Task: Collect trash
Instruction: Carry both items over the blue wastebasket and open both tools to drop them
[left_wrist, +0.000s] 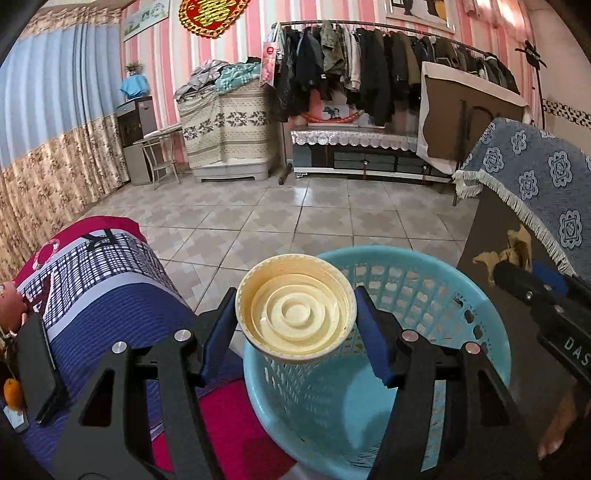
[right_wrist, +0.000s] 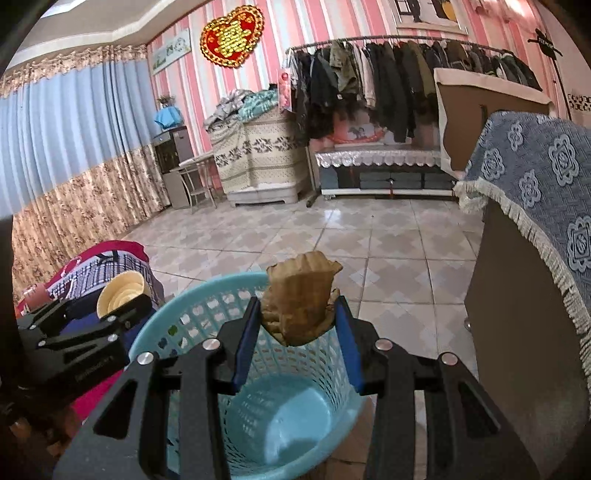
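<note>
Floor: tiled, my blue basket (right_wrist: 236, 295) standing near.
Left gripper (left_wrist: 295, 317): clamped on cream lid (left_wrist: 295, 314), hollow side facing me.
Right gripper (right_wrist: 299, 325): pinching crumpled brown paper (right_wrist: 299, 299), long axis upright.

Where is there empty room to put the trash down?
The blue basket is bare inside. The tiled floor is open between basket, curtains and TV bench. It is crowded on the bed, and the draped cabinet stands close by the basket.

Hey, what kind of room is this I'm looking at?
Most likely a lived-in bedroom or family room at home: a clothes rack full of coats, a bed quilt, and floor-length curtains on a tiled floor.
</note>
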